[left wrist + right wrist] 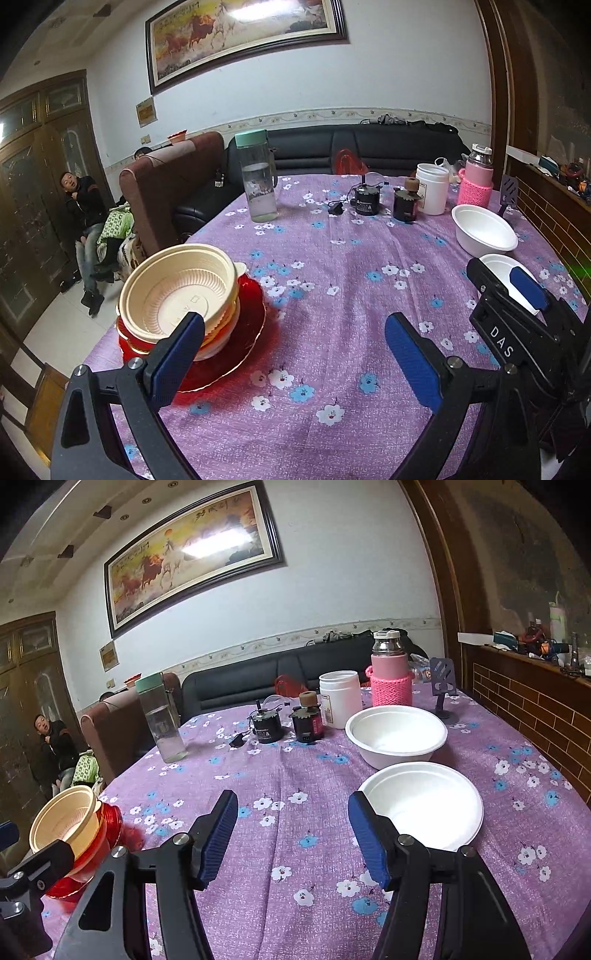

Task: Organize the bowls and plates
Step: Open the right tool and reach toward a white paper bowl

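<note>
Cream bowls (181, 291) sit nested on a red plate (240, 343) at the tabletop's (332, 369) left edge. Two white bowls (397, 734) (424, 805) stand at the right, one behind the other. The left gripper (295, 350) and right gripper (291, 834) hover released, grasping nothing.

Left gripper (295, 354): jaws spread wide, nothing between them; tilted downward
Right gripper (293, 836): jaws apart, empty; tilted downward

Near the table's (295, 849) far edge stand a clear water bottle (162, 720), white jar (340, 698) and pink-sleeved flask (390, 672).
</note>
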Motion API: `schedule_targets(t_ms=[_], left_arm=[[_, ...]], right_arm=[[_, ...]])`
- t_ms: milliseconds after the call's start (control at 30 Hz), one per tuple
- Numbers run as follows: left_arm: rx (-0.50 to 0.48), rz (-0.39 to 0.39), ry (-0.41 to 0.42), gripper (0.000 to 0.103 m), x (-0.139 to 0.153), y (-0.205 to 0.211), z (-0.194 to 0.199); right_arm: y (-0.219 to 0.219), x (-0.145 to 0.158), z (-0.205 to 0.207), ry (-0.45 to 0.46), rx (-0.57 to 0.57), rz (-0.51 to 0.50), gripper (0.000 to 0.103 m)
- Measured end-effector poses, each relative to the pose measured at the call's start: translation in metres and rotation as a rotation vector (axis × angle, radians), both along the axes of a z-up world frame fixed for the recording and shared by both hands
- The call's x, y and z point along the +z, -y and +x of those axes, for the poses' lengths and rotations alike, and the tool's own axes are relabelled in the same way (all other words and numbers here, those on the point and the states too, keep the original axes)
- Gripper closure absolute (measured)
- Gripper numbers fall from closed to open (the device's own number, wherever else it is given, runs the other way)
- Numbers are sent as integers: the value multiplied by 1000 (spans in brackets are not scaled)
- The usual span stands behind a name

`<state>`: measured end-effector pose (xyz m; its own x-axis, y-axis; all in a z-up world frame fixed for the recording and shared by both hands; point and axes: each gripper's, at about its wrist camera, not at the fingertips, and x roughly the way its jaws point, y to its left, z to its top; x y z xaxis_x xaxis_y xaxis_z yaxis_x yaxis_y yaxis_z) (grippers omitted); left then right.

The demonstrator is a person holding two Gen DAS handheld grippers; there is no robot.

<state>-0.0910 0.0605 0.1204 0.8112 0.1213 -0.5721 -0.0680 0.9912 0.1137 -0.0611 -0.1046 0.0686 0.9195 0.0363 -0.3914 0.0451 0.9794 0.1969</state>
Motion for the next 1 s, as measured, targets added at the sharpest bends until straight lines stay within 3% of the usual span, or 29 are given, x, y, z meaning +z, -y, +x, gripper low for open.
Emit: schedule_targets(t_ms=[800,1000], left_arm=[[-14,-31,-45,5,-8,-9,5],[-35,-43,-61,5,-4,-9,2]], right_arm=[[-3,-7,3,-5,-19,-43,35],[25,18,-17,60,-54,41,35]])
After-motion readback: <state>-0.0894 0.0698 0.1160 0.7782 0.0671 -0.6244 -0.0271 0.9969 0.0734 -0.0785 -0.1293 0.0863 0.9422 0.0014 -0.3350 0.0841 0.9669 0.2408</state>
